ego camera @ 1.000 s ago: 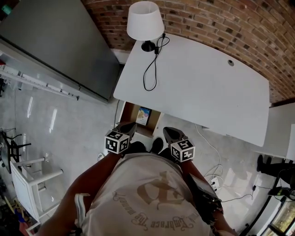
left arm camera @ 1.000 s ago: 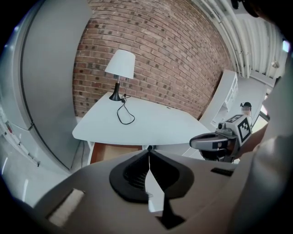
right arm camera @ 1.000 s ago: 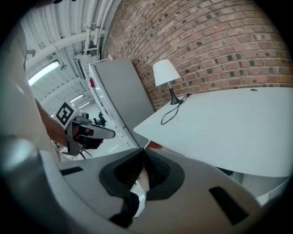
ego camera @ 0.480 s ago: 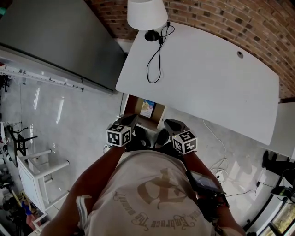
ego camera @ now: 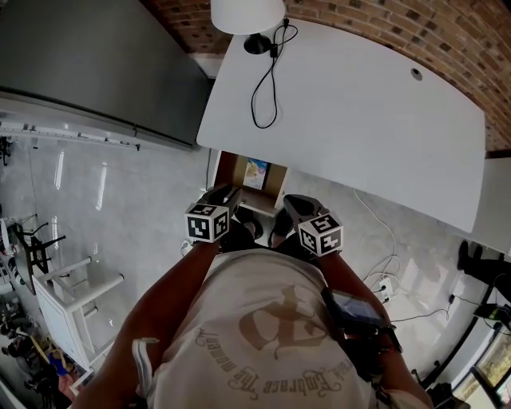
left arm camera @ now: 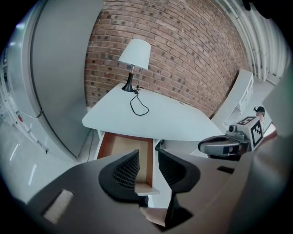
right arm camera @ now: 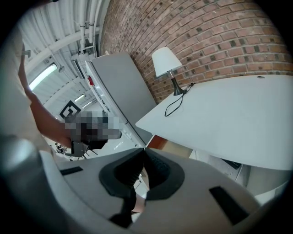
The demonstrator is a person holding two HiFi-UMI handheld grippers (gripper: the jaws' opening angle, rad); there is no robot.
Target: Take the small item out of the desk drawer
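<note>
The white desk (ego camera: 359, 112) stands against a brick wall (ego camera: 399, 24), with a lamp (ego camera: 243, 12) at its far left corner. Under the desk's left end the wooden drawer (ego camera: 236, 169) is pulled out. The small item (ego camera: 256, 170), something flat with bright print, lies in the drawer just past the desk's near edge.

Both grippers hang in front of the desk, by the drawer's front. The left gripper (left arm camera: 148, 157) has just been opening. Its fingers (left arm camera: 121, 171) stand a little apart with nothing between them, and only the drawer shows through the gap. The right gripper (right arm camera: 143, 153) has its fingers together at the tips, holding nothing.
</note>
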